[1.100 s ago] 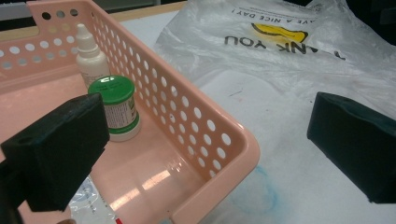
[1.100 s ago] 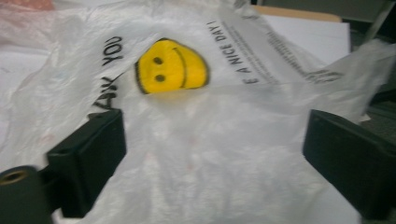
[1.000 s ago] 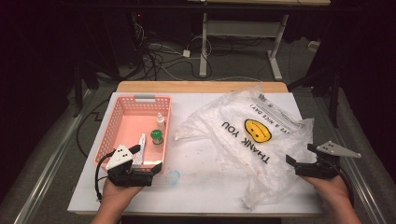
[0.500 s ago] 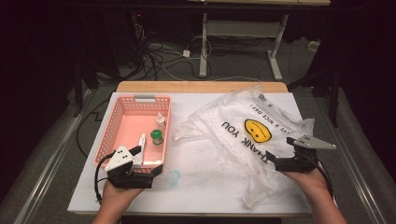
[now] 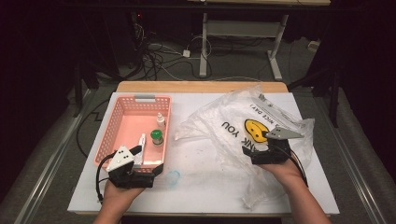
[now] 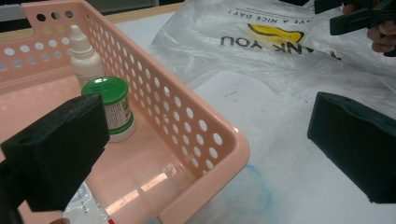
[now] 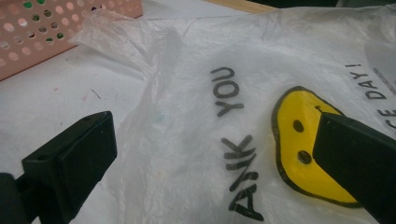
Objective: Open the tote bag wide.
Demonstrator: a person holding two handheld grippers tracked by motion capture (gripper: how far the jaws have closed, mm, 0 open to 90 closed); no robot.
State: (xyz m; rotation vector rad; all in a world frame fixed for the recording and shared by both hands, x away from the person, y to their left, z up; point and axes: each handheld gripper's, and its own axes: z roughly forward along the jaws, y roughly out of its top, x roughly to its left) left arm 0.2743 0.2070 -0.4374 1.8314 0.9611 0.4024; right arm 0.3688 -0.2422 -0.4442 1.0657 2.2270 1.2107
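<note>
With the right tool (image 5: 254, 145) spread over the plastic bag (image 5: 233, 135), only one thin layer could be pinched

Left black two-jaw handheld gripper (image 5: 148, 169) with blocky matte jaws, pale grey three-cornered top plate dotted with dark holes, thin black trailing cable, matching right black gripper (image 5: 248, 150) with grey plate, bare forearms without sleeves

We see a lab: a white table (image 5: 196, 186) ringed by dark curtains, loose floor cables (image 5: 159, 60) and a bench frame (image 5: 243, 42).
</note>
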